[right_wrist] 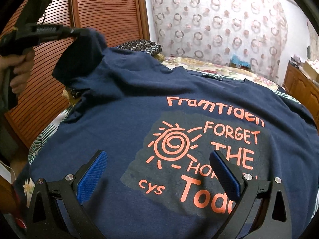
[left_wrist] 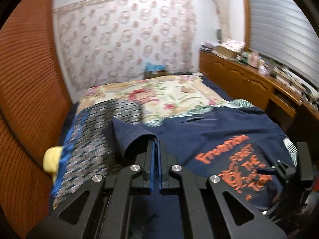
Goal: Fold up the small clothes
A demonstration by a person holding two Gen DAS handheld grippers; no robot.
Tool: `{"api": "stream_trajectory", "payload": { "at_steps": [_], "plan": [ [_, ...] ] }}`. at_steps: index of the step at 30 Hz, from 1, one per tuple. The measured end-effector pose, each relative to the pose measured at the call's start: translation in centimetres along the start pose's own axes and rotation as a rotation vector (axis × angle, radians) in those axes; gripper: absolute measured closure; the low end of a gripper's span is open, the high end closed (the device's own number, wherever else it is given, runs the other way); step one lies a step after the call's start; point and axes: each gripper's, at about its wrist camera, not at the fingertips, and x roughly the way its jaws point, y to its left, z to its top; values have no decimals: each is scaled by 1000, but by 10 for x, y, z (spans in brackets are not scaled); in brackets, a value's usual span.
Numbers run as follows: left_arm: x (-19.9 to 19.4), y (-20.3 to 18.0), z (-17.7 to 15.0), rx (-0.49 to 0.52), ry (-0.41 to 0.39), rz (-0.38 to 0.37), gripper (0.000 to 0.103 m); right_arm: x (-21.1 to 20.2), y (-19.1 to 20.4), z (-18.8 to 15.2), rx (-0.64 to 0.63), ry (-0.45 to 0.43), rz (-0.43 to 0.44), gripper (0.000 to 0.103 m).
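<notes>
A navy T-shirt [right_wrist: 123, 103] with orange print lies face up on the bed; it also shows in the left wrist view [left_wrist: 195, 131]. My left gripper [left_wrist: 156, 143] is shut on the shirt's left sleeve [left_wrist: 131, 137] and holds it lifted. In the right wrist view the left gripper [right_wrist: 74, 32] holds the sleeve [right_wrist: 79, 59] raised above the shirt's upper left. My right gripper [right_wrist: 159, 171] is open and empty, its blue pads [right_wrist: 91, 177] just above the printed chest. It also shows at the right edge of the left wrist view [left_wrist: 279, 167].
A floral bedspread [left_wrist: 169, 93] covers the bed. A dark patterned cloth [left_wrist: 95, 131] lies at the shirt's left, with a yellow object [left_wrist: 51, 159] beside it. A slatted wooden wardrobe [right_wrist: 103, 10] stands at the left. A wooden dresser [left_wrist: 249, 79] with clutter stands at the right.
</notes>
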Motion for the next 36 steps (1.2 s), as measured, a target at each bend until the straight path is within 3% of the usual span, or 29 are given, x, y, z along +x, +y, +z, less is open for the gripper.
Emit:
{"api": "stream_trajectory", "payload": {
  "at_steps": [7, 11, 16, 18, 19, 26, 36],
  "plan": [
    [10, -38, -2, 48, 14, -54, 97, -2, -3, 0, 16, -3, 3, 1],
    [2, -34, -17, 33, 7, -64, 79, -3, -5, 0, 19, -6, 6, 1],
    [-3, -20, -47, 9, 22, -50, 48, -3, -6, 0, 25, -5, 11, 1],
    [-3, -12, -65, -24, 33, -47, 29, -3, -6, 0, 28, -3, 13, 1],
    [-2, -8, -76, -41, 38, -40, 26, -2, -7, 0, 31, -3, 14, 1],
    [18, 2, -138, -76, 146, -1, 25, -1, -9, 0, 39, 7, 25, 1],
    [39, 5, -158, -79, 223, 0, 23, -1, -9, 1, 42, 8, 34, 1]
  ]
}}
